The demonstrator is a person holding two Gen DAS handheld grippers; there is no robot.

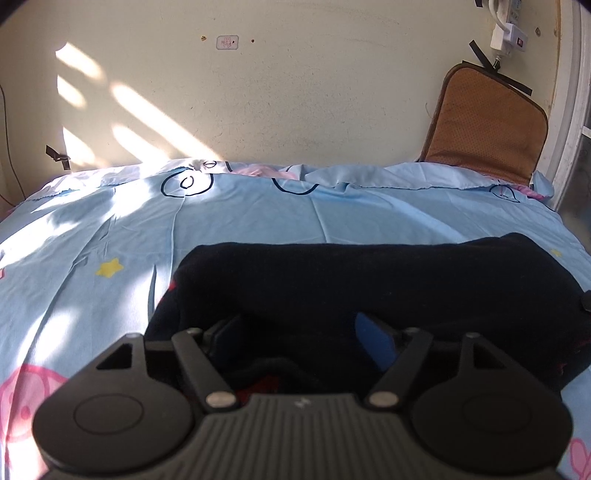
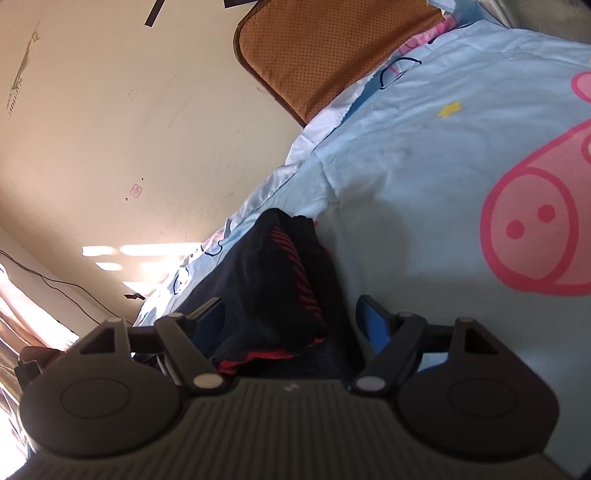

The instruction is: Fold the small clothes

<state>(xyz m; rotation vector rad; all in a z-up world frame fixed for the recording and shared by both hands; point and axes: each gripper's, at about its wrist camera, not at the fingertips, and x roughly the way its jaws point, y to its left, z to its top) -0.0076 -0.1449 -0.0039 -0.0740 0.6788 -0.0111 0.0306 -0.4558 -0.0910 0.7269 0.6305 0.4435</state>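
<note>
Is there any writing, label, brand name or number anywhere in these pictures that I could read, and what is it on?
No text can be read.
Small pinkish sticker on the cream wall: printed marks, too small and blurred to read.
White power strip on the wall: no legible lettering.
Small pale mark on the ribbed black gripper body: a logo shape, no readable letters.
Light blue bed sheet: only cartoon pigs and yellow stars, no words.

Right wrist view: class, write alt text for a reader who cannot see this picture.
A folded black garment with red stripes lies on a light blue cartoon-pig bedsheet, between the open jaws of the right gripper, whose blue pads stand clear of it. Behind are a cream wall and a brown cushion.
</note>
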